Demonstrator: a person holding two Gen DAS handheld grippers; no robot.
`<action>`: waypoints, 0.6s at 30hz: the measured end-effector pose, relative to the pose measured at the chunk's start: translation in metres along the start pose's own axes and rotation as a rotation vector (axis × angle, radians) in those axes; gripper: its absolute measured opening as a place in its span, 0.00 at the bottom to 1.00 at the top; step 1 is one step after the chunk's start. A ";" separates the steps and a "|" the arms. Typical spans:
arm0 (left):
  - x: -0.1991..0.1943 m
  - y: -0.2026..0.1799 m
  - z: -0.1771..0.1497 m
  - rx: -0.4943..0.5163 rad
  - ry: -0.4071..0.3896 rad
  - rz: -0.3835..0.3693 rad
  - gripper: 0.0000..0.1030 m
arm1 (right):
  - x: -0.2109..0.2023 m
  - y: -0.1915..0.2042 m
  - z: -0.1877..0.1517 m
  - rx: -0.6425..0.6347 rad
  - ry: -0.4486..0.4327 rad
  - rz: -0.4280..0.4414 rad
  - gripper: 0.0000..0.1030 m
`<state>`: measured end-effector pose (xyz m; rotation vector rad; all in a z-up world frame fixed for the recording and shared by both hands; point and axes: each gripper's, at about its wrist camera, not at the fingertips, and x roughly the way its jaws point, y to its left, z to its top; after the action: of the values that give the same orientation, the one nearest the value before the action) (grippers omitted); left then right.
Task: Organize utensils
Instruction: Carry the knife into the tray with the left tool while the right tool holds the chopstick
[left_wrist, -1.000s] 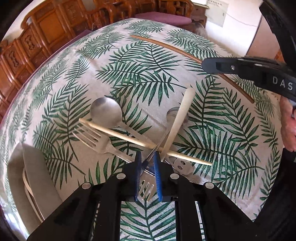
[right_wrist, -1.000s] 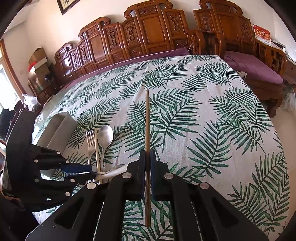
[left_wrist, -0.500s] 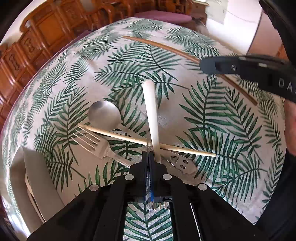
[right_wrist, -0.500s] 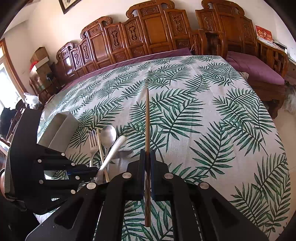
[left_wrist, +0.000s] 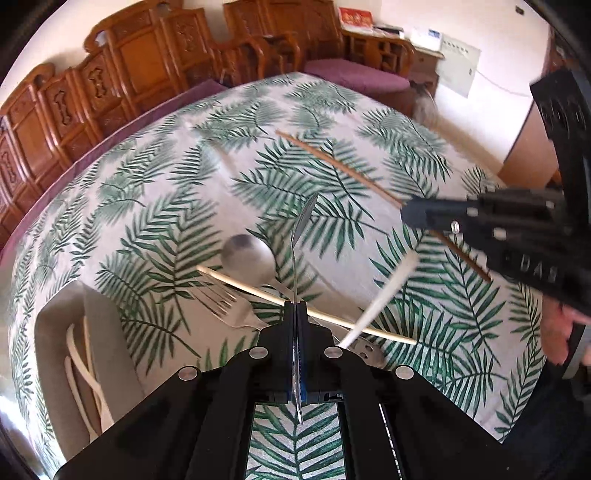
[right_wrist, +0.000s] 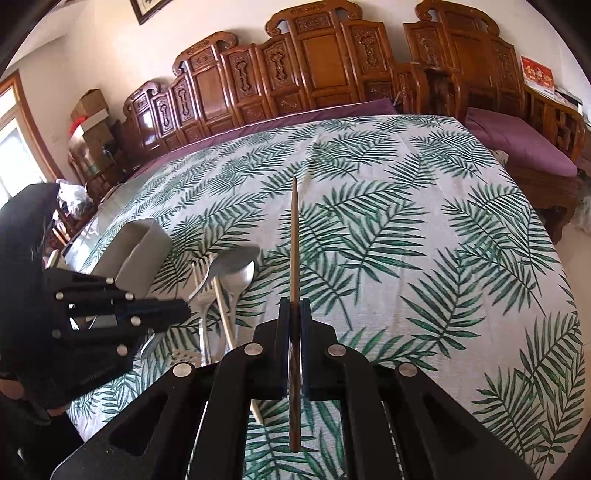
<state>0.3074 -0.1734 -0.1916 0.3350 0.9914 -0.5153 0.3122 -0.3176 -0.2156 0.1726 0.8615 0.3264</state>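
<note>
My left gripper is shut on a steel spoon and holds it lifted above the table, bowl pointing away; it also shows in the right wrist view. My right gripper is shut on a brown wooden chopstick, also seen in the left wrist view. On the palm-print tablecloth lie a second steel spoon, a fork, a pale chopstick and a white utensil, blurred. A grey utensil holder stands at the left.
The holder contains white utensils. A slotted steel handle lies by my left gripper. Carved wooden chairs line the table's far side. A purple-cushioned bench stands at the right. The table edge is near on the right.
My left gripper has lifted the steel spoon off the pile and tilted up. The white utensil has slid off to the right. My right gripper holds the brown chopstick steady.
</note>
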 end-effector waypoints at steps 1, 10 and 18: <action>-0.001 0.002 0.002 -0.008 -0.005 0.004 0.01 | 0.001 0.002 0.000 -0.005 0.003 0.000 0.06; -0.024 0.025 -0.011 -0.087 -0.061 0.028 0.01 | 0.006 0.021 -0.004 -0.038 0.020 0.018 0.06; -0.053 0.052 -0.027 -0.135 -0.108 0.048 0.01 | 0.015 0.053 -0.009 -0.104 0.044 0.038 0.06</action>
<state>0.2939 -0.1035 -0.1580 0.2081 0.9063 -0.4162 0.3035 -0.2621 -0.2169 0.0856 0.8832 0.4103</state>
